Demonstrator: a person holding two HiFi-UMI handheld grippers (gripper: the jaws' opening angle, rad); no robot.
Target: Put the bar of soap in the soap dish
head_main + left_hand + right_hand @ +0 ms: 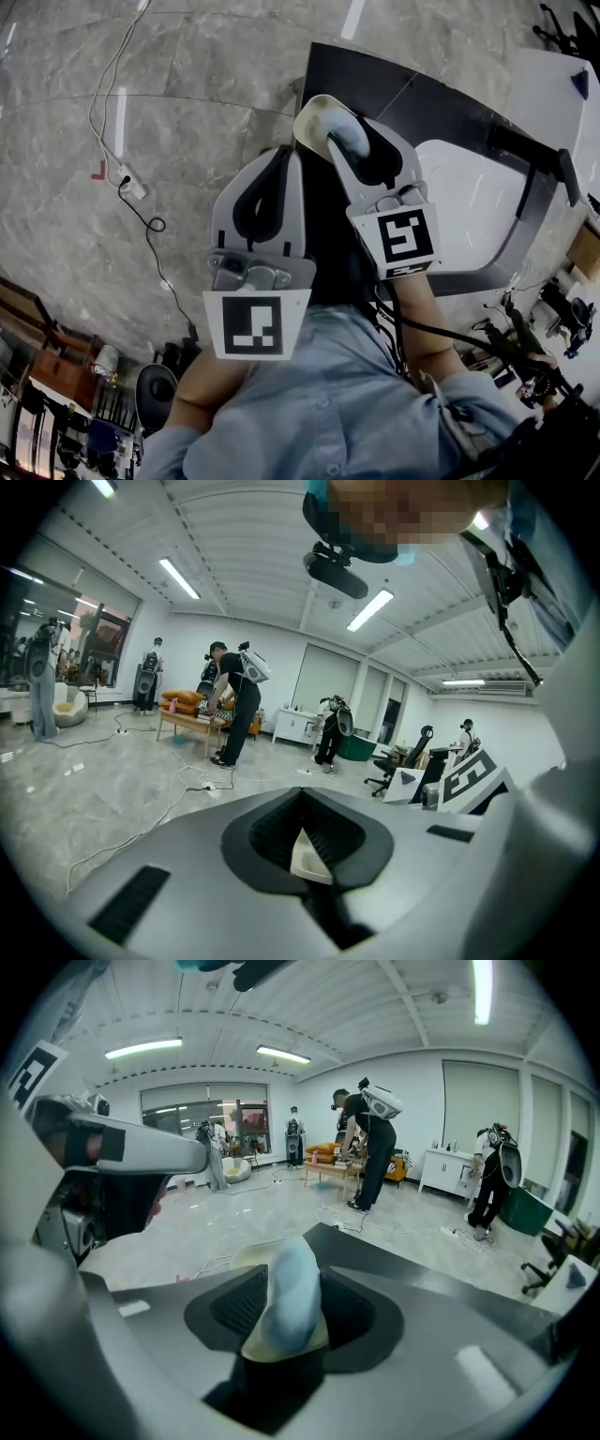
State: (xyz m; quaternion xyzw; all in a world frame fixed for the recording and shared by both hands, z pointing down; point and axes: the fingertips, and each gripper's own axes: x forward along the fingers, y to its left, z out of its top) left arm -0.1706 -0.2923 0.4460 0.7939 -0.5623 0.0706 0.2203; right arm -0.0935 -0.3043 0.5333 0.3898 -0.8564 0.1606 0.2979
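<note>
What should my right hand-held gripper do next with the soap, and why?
Probably draw the right hand-held gripper straight back off the blue bar of soap. The soap appears to rest on the cream soap dish, with a gap showing beside it at the jaws, while the left hand-held gripper pinches the dish's edge and can steady it.
</note>
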